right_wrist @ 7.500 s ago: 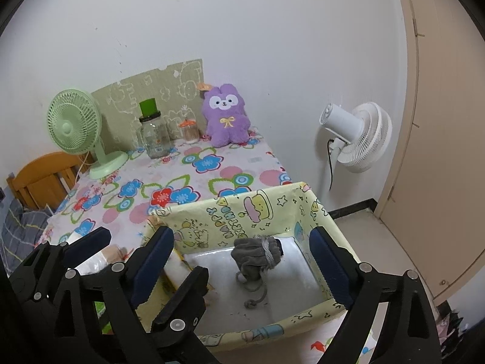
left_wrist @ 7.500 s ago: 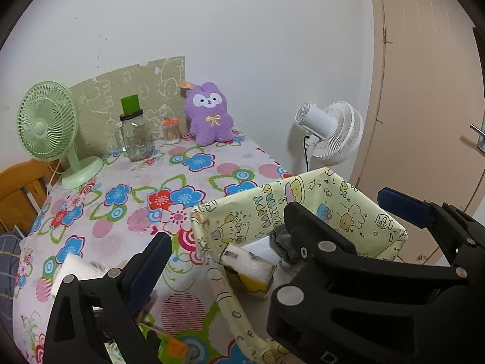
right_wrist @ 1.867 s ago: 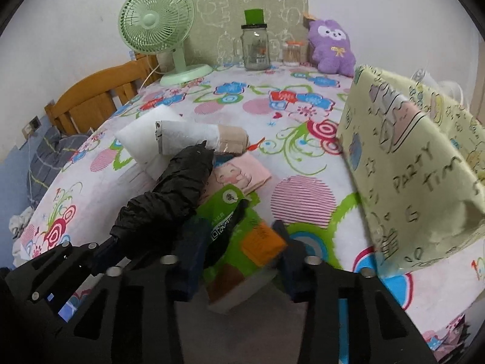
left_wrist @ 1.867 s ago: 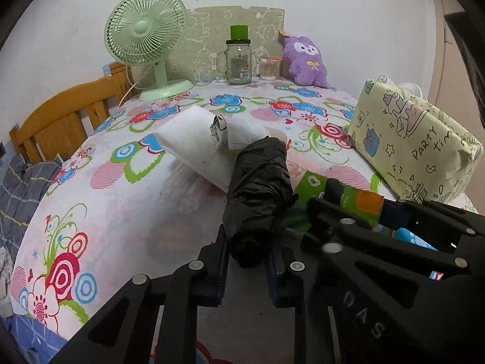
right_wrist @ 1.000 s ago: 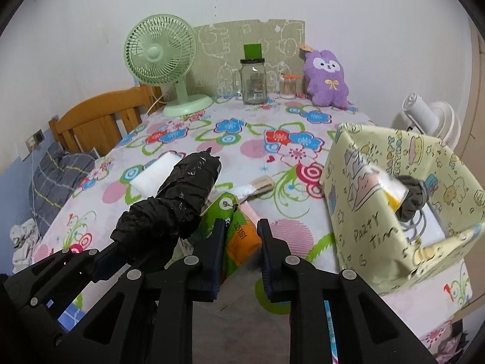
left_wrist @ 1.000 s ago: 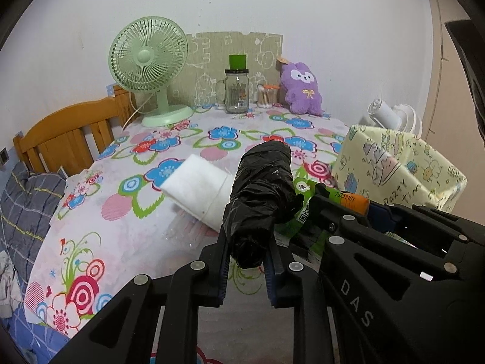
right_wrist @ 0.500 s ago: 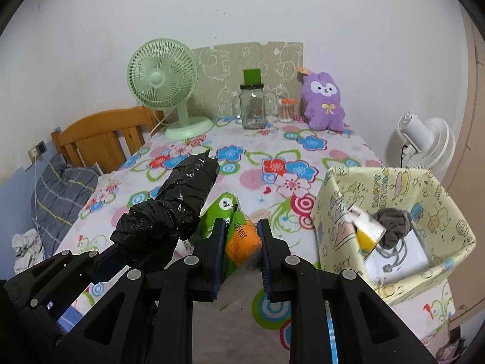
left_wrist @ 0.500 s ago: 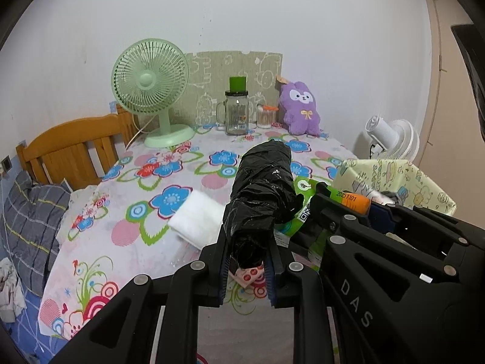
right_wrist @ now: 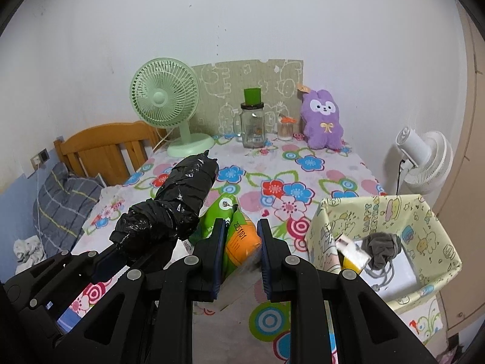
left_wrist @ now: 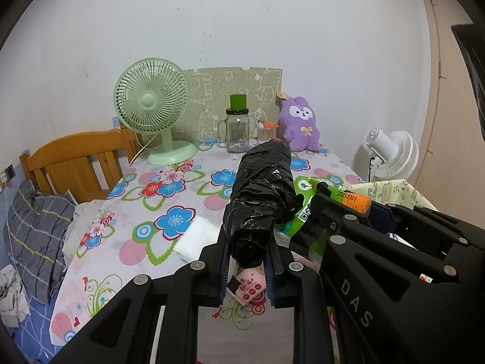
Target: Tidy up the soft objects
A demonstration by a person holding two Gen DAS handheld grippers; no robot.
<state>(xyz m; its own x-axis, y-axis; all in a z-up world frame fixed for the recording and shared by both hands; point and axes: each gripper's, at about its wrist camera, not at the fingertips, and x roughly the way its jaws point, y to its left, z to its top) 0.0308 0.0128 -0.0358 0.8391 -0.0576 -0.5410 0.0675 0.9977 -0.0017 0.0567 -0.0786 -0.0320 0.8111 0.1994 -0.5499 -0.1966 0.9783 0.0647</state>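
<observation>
My left gripper (left_wrist: 246, 250) is shut on a roll of black plastic bags (left_wrist: 260, 194), held in the air above the flowered table (left_wrist: 169, 200). That same black roll (right_wrist: 172, 209) shows at the left of the right wrist view. My right gripper (right_wrist: 241, 233) is shut on a green and orange soft pack (right_wrist: 239, 236), also lifted off the table; the pack (left_wrist: 309, 209) sits just right of the roll. A yellow patterned fabric bin (right_wrist: 436, 230) stands open at the right, with a grey knitted item (right_wrist: 382, 247) and a small pack inside.
A white folded pad (left_wrist: 197, 236) and a pink packet (left_wrist: 250, 286) lie on the table below the roll. At the back stand a green fan (right_wrist: 165, 97), a glass jar (right_wrist: 253, 124) and a purple plush (right_wrist: 322, 119). A white fan (right_wrist: 424, 160) stands right, a wooden bed frame (right_wrist: 106, 148) left.
Both grippers have risen with the black roll and the green pack still in them. The table and the yellow bin now sit lower and further off in both views.
</observation>
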